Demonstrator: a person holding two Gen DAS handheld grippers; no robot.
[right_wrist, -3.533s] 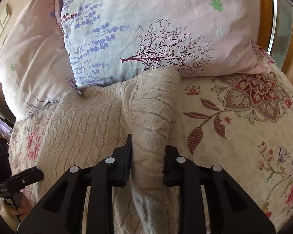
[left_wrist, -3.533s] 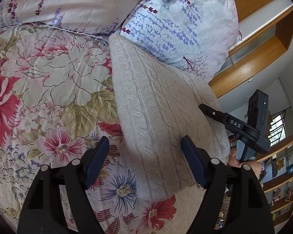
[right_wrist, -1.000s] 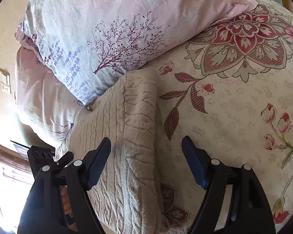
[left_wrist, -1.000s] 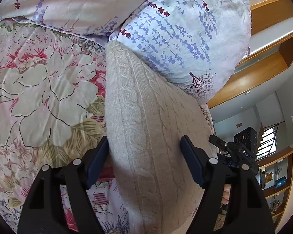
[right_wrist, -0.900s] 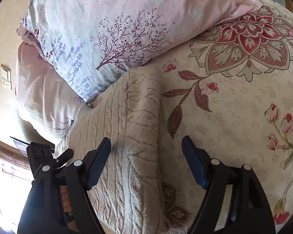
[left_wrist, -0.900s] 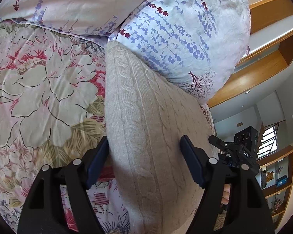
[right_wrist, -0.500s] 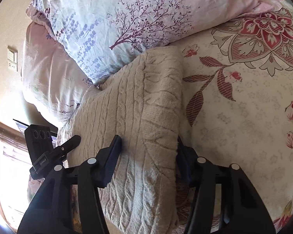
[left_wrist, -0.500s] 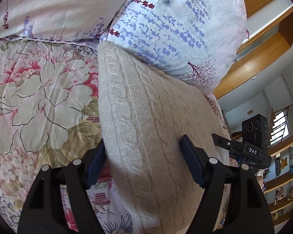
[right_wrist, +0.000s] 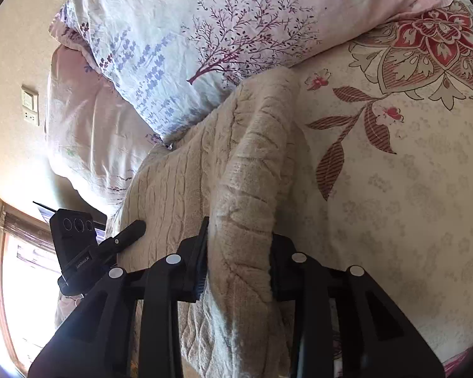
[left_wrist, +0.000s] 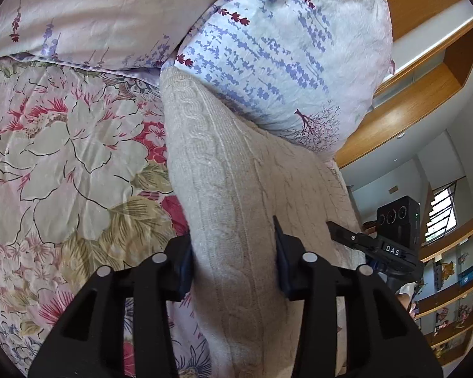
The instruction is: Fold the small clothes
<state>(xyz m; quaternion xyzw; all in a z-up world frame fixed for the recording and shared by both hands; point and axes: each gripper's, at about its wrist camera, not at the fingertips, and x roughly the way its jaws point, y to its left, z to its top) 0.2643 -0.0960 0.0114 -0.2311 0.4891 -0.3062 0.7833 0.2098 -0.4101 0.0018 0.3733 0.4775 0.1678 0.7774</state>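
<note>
One folded sweater [left_wrist: 230, 189] lies lengthwise, far end touching pillow [left_wrist: 283, 47].

My left gripper [left_wrist: 233, 261] is matte black plastic, two broad arms with triangular cut-outs and round silver-grey screw heads along the top, ending in dark blue pads [left_wrist: 186, 264]. My right gripper [right_wrist: 236, 261] is built the same way, black with pale round screw heads, and one of its pads [right_wrist: 200, 261] shows a finely ribbed face. Seen from the other side, each unit carries a black box-shaped camera block with three small round lenses in a row, and the right one bears white letters reading DAS on its black body.
</note>
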